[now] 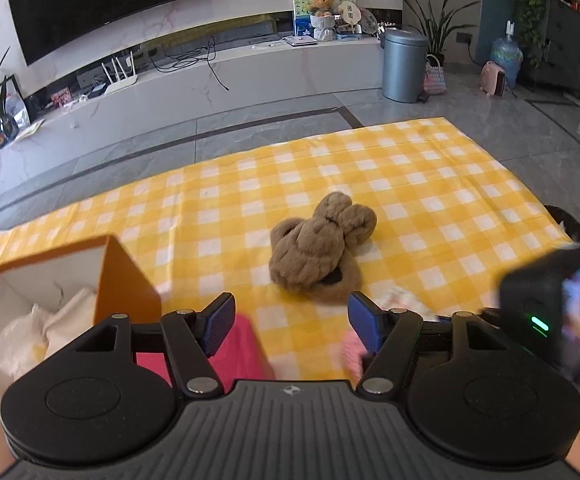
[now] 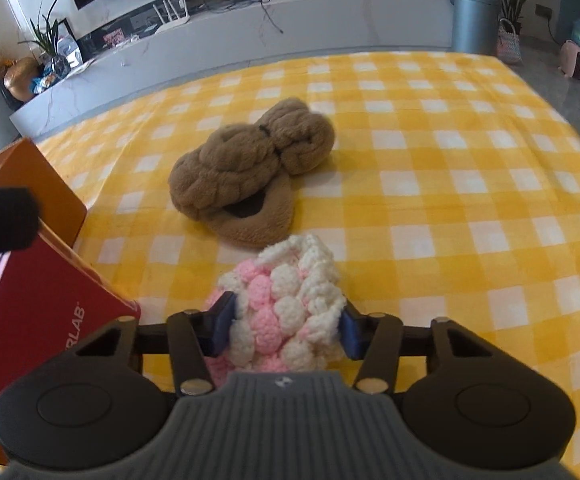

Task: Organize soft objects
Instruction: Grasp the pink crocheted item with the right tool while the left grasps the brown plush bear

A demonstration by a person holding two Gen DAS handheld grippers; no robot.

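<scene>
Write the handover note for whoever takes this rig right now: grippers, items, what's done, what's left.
Right gripper: shut on the pink-and-white knitted piece, low over the yellow checked cloth.
Left gripper: open, nothing between its fingers.
Brown plush slippers: piled mid-cloth, untouched.
Orange box: at the left, white soft items already inside.
Left: get the knitted piece into the box, then likely the slippers.

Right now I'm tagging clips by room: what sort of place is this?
Most likely a home living room: a large wall-mounted TV above a long media console, potted plants, and a pedal bin.
</scene>
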